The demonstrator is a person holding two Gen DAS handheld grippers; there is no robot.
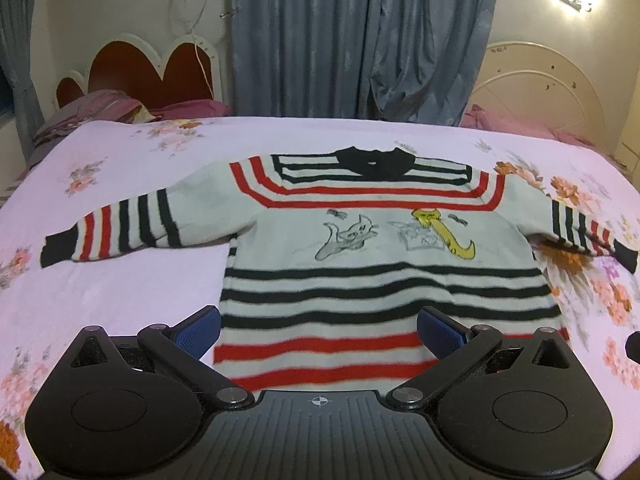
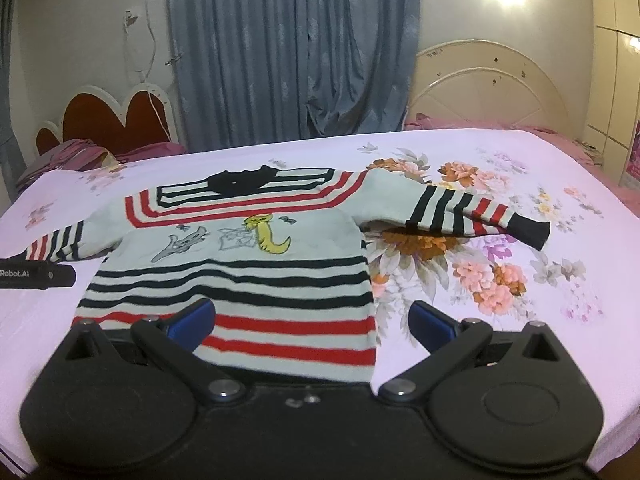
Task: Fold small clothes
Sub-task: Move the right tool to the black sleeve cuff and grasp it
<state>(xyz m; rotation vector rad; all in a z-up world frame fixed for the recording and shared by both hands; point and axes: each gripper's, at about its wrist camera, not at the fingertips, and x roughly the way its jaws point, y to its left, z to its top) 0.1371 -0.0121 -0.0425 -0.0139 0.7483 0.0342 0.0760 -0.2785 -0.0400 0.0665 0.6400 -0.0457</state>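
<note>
Two grippers hang over a floral bedsheet (image 1: 120, 280) where a small striped sweater (image 1: 384, 240) lies flat, front up, both sleeves spread out sideways. Its left sleeve (image 1: 120, 232) reaches toward the sheet's left side, its black collar (image 1: 370, 162) points away toward the blue curtain (image 1: 360, 40), and its right sleeve (image 2: 472, 210) lies across the large printed flowers. Over the hem's left corner, the left gripper (image 1: 319, 330) has its blue pads wide apart, holding nothing. Over the hem's right corner, the right gripper (image 2: 312, 320) is likewise spread and empty; whether either touches the fabric is unclear.
</note>
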